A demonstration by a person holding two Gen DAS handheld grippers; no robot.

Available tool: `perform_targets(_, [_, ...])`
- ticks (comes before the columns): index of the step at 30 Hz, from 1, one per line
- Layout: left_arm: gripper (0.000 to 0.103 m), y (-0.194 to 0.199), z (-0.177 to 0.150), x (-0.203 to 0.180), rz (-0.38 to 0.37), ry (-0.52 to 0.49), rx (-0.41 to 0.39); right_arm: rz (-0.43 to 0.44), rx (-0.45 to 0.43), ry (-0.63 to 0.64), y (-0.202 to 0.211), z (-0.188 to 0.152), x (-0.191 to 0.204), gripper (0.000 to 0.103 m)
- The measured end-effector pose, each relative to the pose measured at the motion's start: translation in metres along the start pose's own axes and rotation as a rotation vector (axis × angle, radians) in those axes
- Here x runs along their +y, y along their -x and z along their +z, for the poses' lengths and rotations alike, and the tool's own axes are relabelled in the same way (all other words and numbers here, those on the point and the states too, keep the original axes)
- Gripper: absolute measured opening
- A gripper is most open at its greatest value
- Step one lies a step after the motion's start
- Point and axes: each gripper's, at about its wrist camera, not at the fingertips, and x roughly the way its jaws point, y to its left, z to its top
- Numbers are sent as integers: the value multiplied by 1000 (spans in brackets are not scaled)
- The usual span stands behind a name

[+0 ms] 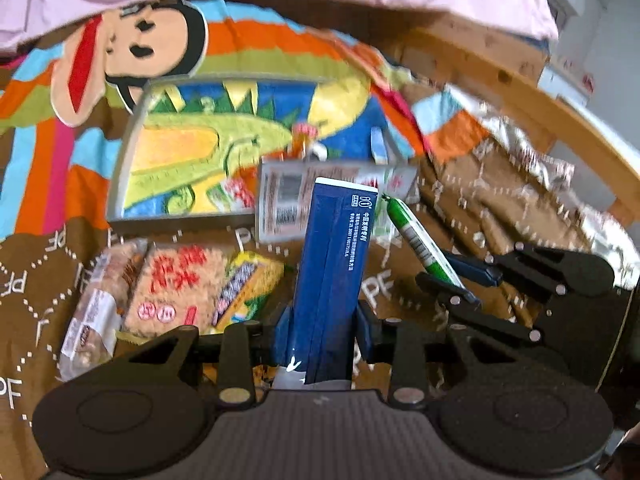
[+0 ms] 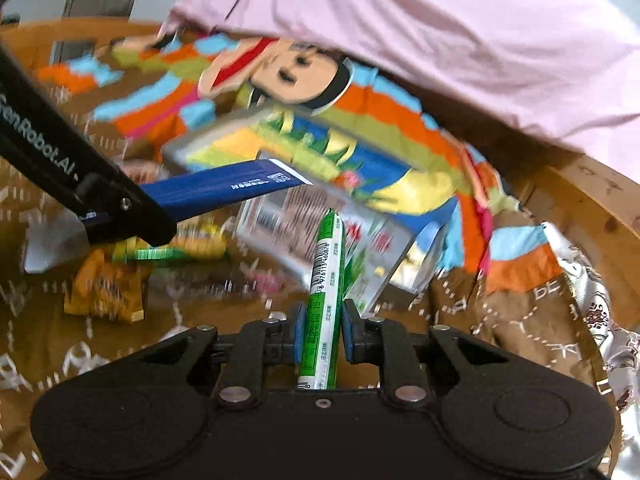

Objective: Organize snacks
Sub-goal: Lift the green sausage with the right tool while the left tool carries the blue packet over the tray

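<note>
**Both grippers loaded over the tray**

Just short of the colourful tray [image 1: 120, 184], the left gripper [image 1: 324, 328] clamps a blue box [image 1: 332, 264]; beside it the right gripper [image 2: 322, 332] grips a green snack stick [image 2: 326, 280]. Loose snack packets [image 1: 172, 284] lie before the tray, a white packet [image 1: 280, 204] against its near edge.

A brown patterned blanket [image 1: 36, 280] covers a wooden-framed bed [image 1: 520, 92] beside pale walls.

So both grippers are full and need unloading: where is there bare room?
Inside the tray, left of the packets at its near right corner. Also brown blanket left of the snack cluster. Crowded between.
</note>
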Motion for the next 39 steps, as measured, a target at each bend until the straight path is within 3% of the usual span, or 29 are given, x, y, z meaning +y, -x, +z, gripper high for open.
perform_targets(9, [37, 7, 34, -4, -1, 20, -151, -54, -259, -162, 11, 25, -31, 20])
perform_targets(15, [37, -6, 80, -6, 14, 52, -230, -110, -351, -292, -14, 45, -74, 20])
perform_targets(20, [37, -31, 125, -5, 40, 127, -291, -126, -367, -384, -45, 54, -107, 20])
perform_targets(26, [37, -70, 162, -8, 55, 163, -312, -121, -356, -477, -91, 56, -128, 20])
perform_targets(39, [37, -161, 172, -11, 106, 183, -212, -20, -205, -489, -164, 35, -132, 20])
